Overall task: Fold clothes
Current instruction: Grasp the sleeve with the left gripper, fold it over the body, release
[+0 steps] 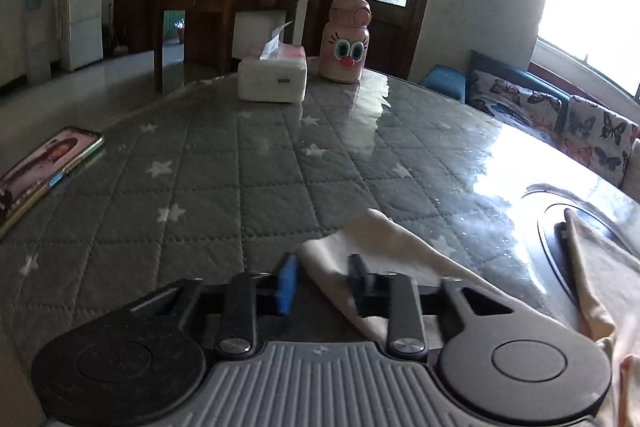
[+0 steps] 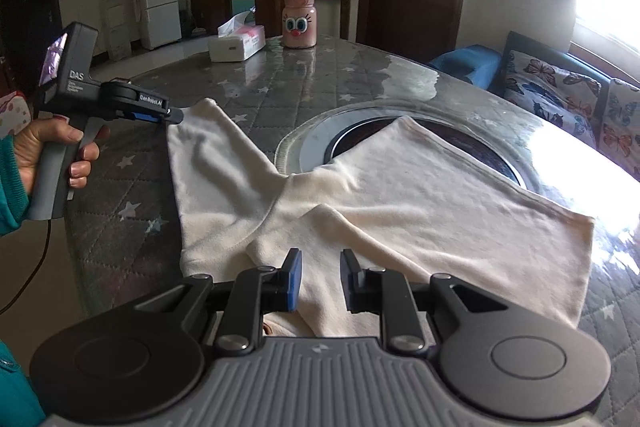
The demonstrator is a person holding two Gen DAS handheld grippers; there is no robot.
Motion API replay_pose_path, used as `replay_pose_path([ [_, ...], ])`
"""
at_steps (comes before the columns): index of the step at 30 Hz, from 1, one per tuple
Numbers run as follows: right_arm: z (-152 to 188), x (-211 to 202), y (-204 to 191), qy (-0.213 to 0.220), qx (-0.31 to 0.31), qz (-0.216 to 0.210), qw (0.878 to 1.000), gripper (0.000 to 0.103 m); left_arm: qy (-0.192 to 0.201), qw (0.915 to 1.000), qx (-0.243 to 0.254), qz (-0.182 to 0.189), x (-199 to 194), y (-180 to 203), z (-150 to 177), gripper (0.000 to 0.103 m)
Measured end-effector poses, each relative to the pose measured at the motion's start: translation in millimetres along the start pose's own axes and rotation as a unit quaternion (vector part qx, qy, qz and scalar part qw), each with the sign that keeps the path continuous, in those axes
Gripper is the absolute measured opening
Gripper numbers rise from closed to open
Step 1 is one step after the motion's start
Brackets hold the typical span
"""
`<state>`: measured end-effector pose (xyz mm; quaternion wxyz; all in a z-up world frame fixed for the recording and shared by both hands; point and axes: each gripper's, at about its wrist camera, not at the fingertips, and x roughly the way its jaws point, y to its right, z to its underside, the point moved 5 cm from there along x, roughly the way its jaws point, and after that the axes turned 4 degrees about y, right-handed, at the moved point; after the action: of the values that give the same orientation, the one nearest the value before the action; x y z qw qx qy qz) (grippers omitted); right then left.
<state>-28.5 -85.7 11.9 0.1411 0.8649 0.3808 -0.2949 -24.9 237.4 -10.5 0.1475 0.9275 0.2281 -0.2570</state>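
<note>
- We see a cream garment spread over the near part of the table, two long limbs fanning toward the far side; the right one lies across the dark round inset in the table's middle.
- Could be trousers or long sleeves, we can't tell which. A small flap is turned over near the near edge, so this fits either a partly folded piece or one just laid out.
- Left gripper: fingers spread, the left limb's far corner lying between them, not clamped. The right view shows its tip at that same corner.
- Right gripper: fingers spread, low over the garment's near end, pinching nothing.
- Our read on handling: thin knit, light, limp, no stiffness. It'll sag and drag off any single hold, and the glossy table cover looks slick, so it slides easily.
- We'd take hems and corners with a full pinch through both layers, hands well apart to keep the fold line straight.
- The tissue box, pink bottle at the far edge, and phone at the left edge are well clear.
</note>
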Motion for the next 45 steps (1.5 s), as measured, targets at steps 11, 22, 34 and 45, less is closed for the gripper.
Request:
replay_pose_path([
  [11,13,-36,29,0.018,0.041,0.049,0.998,0.02,0.026,0.9869,0.016,0.158,-49,70,-16,0.005],
  [22,42,-88,79,0.044,0.101,0.113,0.987,0.02,0.011,0.9276,0.076,0.366,-115,197,-4,0.005],
  [34,77,-113,112,0.043,0.153,0.153,0.975,0.02,-0.069,0.8702,0.172,0.457,-134,295,84,0.006],
  [45,74,-101,107,0.044,0.151,0.134,0.979,0.02,-0.106,0.8671,0.211,0.439,-122,263,106,0.027],
])
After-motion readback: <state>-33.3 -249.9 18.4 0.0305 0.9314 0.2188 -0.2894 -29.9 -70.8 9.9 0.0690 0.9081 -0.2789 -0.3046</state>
